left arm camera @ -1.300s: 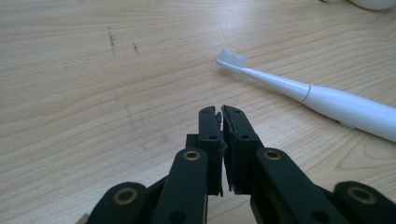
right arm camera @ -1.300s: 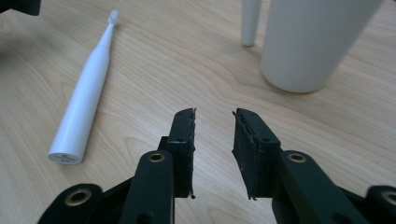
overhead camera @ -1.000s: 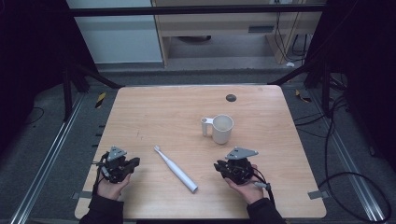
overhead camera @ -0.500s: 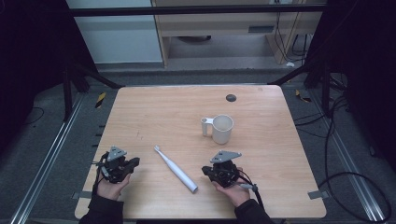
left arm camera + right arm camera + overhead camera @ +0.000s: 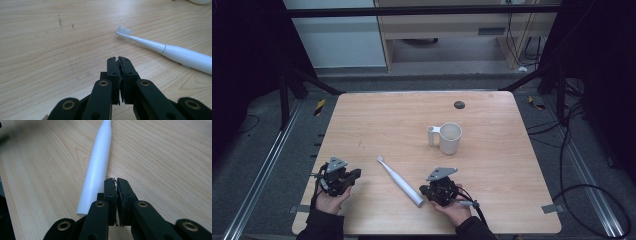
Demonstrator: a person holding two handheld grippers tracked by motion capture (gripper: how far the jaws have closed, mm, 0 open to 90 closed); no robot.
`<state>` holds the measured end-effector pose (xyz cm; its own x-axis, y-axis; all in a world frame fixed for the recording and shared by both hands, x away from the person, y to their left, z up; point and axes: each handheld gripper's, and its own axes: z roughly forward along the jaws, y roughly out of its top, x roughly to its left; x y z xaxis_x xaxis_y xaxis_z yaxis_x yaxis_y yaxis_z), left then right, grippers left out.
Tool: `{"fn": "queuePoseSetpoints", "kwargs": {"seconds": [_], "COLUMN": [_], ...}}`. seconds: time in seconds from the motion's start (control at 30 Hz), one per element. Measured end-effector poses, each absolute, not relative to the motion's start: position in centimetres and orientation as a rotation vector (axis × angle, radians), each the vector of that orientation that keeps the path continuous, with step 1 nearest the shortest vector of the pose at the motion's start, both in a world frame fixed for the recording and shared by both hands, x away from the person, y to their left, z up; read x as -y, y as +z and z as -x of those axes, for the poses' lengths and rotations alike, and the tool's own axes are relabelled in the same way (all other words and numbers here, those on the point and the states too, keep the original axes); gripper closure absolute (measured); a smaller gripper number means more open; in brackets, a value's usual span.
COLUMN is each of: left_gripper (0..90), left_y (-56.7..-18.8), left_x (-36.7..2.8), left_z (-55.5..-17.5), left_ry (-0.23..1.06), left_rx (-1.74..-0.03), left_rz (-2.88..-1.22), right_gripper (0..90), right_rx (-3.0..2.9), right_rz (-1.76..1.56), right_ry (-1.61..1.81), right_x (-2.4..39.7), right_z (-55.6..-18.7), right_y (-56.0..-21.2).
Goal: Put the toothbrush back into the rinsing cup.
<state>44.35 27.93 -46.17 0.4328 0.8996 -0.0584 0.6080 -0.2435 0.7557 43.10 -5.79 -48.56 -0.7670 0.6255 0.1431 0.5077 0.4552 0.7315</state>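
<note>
A white electric toothbrush (image 5: pixel 399 181) lies flat on the wooden table (image 5: pixel 377 120), brush head toward the far left. My right gripper (image 5: pixel 426 190) is shut and empty, right beside the handle's thick end (image 5: pixel 96 172), which runs along the left of its jaws. My left gripper (image 5: pixel 356 173) is also shut and empty, resting near the table's front left; the bristle head (image 5: pixel 123 30) lies a little ahead of it to the right. A white mug (image 5: pixel 449 137) stands upright past the toothbrush, handle to the left.
A small dark round disc (image 5: pixel 458 104) sits near the table's far edge. Metal rails and cables run along the floor on both sides of the table. Wide bare wood lies at the table's left and right.
My right gripper has slid left along the front of the table, from well right of the toothbrush to right beside its handle end. The left gripper stayed put.
</note>
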Motion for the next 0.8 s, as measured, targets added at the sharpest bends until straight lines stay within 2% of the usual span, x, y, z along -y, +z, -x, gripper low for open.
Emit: {"fn": "queuePoseSetpoints", "kwargs": {"seconds": [0.8], "left_gripper": [86.8], "left_y": [-46.2], "left_x": [-28.0], "left_z": [-44.4], "left_ry": [0.511], "left_rx": [-1.272], "left_rz": [-1.959], "right_gripper": [85.4], "right_rx": [-2.595], "right_rz": [-0.969], "right_ry": [1.213], "right_x": [4.4], "right_z": [-42.5], "right_y": [-49.2]}}
